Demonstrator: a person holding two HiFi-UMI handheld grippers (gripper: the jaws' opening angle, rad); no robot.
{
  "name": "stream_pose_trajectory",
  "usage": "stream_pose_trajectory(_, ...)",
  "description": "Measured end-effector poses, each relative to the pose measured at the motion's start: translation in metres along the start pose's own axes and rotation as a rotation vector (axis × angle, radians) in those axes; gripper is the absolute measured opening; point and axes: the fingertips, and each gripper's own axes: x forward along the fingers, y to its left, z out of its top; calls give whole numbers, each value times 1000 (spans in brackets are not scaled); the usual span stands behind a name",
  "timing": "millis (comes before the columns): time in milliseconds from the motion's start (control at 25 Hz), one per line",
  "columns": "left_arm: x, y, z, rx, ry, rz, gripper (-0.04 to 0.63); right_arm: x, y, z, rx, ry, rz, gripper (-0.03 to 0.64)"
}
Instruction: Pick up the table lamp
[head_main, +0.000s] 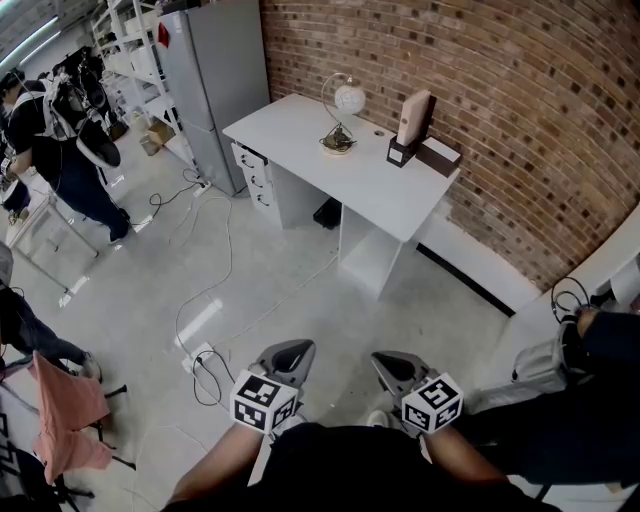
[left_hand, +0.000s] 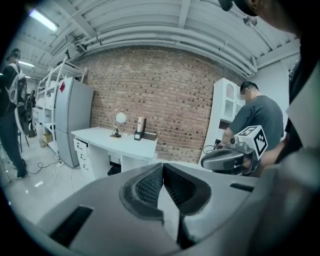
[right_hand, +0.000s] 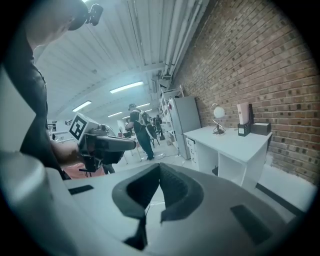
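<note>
The table lamp stands upright on the far part of the white desk, close to the brick wall, with a dark holder just to its right. A grey fridge stands left of the desk. Both grippers are near the person, low and well apart from the desk. The left gripper has its 2 jaws pressed together on nothing. The right gripper is likewise closed and empty.
</note>
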Motion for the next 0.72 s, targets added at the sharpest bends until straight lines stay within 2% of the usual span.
stream_pose_trajectory(360, -25, 33, -3, 1, -9, -11, 6, 36, 30, 4, -41, 26, -12, 5)
stream_pose_trajectory(720, -60, 67, -13, 3, 8, -19, 5, 69, 67, 1, -27, 35, -28, 5)
